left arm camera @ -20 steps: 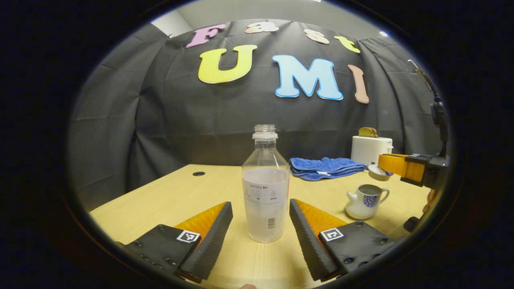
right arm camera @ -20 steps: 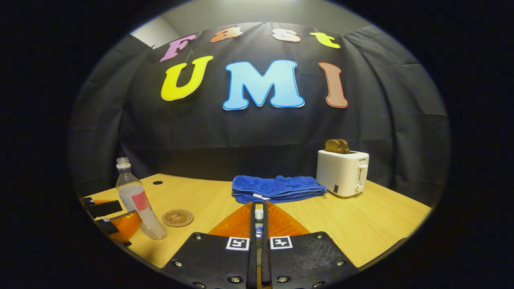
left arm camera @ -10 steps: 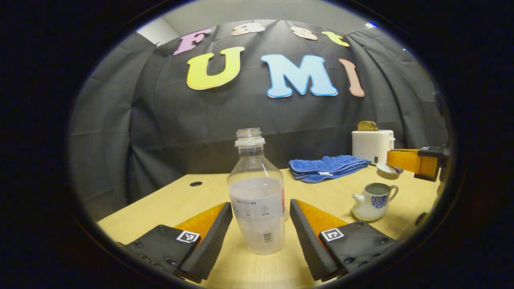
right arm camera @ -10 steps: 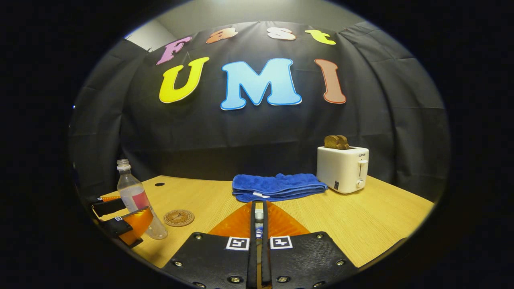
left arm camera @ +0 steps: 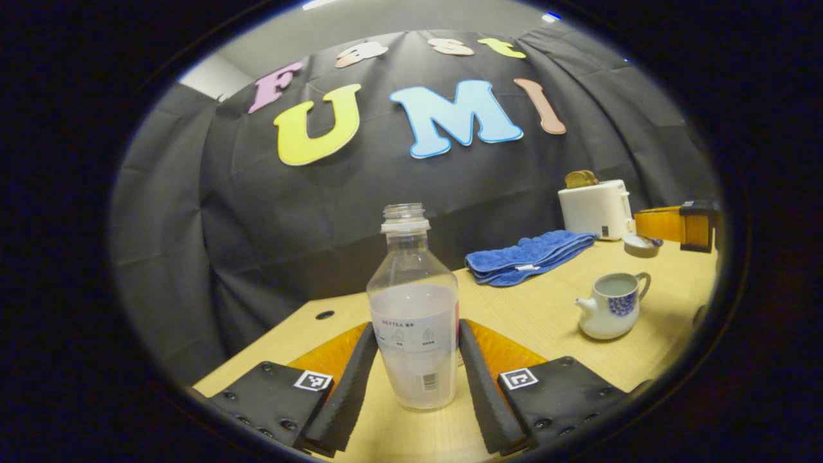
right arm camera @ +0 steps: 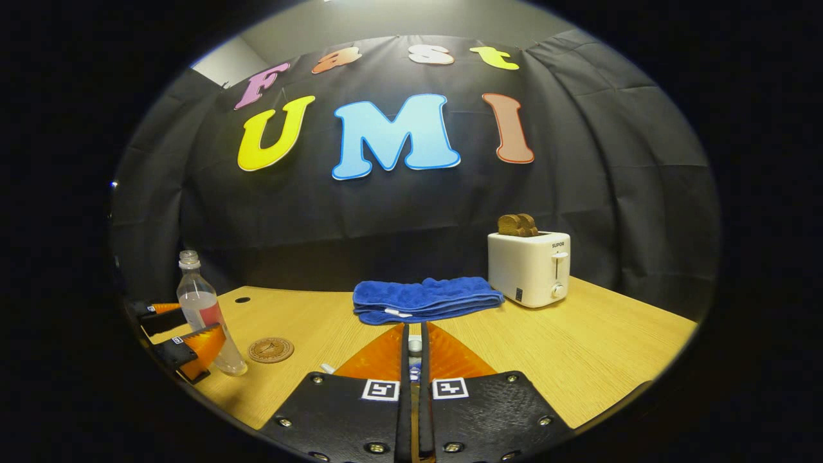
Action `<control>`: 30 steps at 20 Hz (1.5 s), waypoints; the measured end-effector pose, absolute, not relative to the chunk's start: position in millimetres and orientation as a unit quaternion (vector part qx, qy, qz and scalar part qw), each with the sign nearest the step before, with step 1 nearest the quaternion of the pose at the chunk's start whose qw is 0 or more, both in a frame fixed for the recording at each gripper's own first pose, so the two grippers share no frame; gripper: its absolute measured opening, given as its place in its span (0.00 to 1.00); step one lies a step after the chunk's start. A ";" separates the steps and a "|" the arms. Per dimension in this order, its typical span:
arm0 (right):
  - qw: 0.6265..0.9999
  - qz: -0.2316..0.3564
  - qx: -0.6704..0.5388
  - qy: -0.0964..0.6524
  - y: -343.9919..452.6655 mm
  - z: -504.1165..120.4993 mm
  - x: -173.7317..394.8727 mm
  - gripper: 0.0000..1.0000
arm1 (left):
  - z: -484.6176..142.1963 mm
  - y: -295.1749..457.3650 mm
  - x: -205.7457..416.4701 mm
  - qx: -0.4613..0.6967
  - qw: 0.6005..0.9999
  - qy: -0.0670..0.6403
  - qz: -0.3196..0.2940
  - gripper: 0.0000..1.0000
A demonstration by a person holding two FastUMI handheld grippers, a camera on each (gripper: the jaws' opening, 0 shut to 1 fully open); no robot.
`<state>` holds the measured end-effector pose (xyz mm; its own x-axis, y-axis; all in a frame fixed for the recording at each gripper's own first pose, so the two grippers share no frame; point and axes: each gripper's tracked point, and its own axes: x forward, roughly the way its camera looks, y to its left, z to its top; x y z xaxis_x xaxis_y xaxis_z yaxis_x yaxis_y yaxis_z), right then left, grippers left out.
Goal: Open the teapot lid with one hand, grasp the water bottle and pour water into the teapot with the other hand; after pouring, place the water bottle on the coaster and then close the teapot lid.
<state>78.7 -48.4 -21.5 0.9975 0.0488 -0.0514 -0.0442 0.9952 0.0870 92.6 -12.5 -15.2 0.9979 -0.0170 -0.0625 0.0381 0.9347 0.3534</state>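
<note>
Your left gripper (left arm camera: 411, 366) has just closed its fingers onto the water bottle (left arm camera: 415, 321); your right gripper (right arm camera: 415, 350) pinches the lid (left arm camera: 639, 244), so pour.

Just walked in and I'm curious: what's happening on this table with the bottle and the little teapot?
A person is working two handheld grippers. The left gripper has its fingers closed against the sides of an uncapped, part-full bottle standing on the table, beside a coaster. The right gripper is shut on the lid, held up and off the teapot, which sits open. No pouring yet.
</note>
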 end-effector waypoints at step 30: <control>0.993 -0.062 0.097 0.010 -130.5 -16.3 71.2 0.04 | 12.1 -106.9 104.4 0.575 0.808 -0.010 -0.126 0.86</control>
<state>71.2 -130.5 -16.3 0.9921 -0.1212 -0.0312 0.1250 0.9734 0.1921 104.4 -106.9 12.1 0.9681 -0.2152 -0.1287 0.1920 0.3062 0.9324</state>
